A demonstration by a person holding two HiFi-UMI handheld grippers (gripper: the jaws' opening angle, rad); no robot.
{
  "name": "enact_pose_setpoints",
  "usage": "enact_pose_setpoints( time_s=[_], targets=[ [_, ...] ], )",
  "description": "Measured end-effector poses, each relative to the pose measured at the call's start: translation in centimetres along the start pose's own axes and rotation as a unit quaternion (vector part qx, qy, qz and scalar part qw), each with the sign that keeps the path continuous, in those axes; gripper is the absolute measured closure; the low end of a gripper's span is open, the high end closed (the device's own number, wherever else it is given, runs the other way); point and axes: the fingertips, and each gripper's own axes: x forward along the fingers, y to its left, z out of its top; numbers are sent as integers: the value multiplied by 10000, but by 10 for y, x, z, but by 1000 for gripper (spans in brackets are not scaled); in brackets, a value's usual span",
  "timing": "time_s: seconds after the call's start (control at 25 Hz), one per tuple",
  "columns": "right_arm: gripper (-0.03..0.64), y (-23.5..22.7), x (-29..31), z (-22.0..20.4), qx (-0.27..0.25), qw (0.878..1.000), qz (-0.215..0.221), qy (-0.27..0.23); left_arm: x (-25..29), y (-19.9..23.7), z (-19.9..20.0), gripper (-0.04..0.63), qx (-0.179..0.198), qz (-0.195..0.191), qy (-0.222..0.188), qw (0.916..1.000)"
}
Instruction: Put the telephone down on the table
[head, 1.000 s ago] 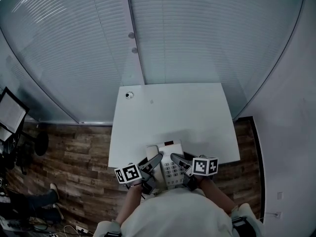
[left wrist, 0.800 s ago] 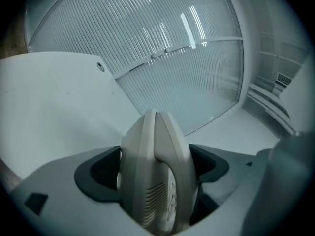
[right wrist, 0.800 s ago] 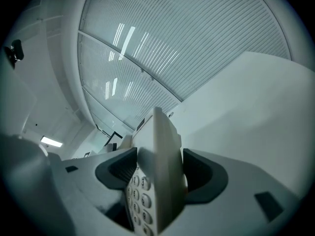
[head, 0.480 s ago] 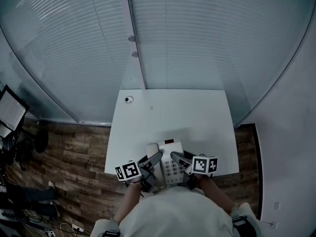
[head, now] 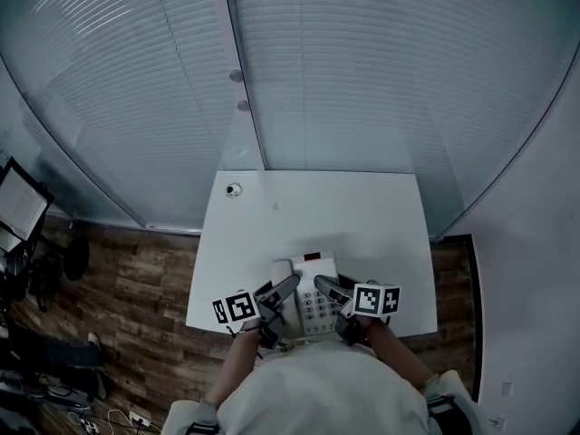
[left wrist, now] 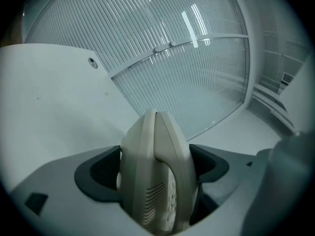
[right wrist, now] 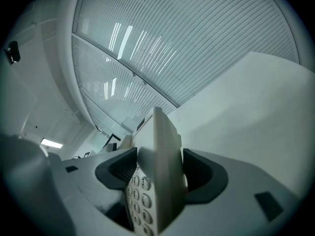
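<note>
A pale desk telephone (head: 308,293) with a keypad is held over the near edge of the white table (head: 353,216), handset on its left side. My left gripper (head: 279,295) is shut on the telephone's left edge, where the handset (left wrist: 155,176) fills the space between the jaws. My right gripper (head: 328,294) is shut on the right edge; the keypad (right wrist: 142,195) shows beside its jaws. Whether the telephone touches the table I cannot tell.
A small round cable port (head: 234,189) sits at the table's far left corner. Glass walls with blinds (head: 344,71) stand behind the table. Wooden floor (head: 136,279) lies to the left, with a monitor (head: 20,208) and chair legs at the far left.
The telephone and both grippers have shifted slightly forward over the table's near edge. Both grips are unchanged.
</note>
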Motion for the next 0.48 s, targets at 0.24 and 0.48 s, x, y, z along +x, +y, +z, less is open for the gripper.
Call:
enact_pose_setpoints(
  time_s=[0.24,0.48],
  targets=[
    [321,-11,4,10,-20,10000,19,10,13,4,4,176,17,39,-43,10000],
    [321,-20,10,10,23,10000,15,61,19,11,4,176,-21,99,-23,9999]
  ],
)
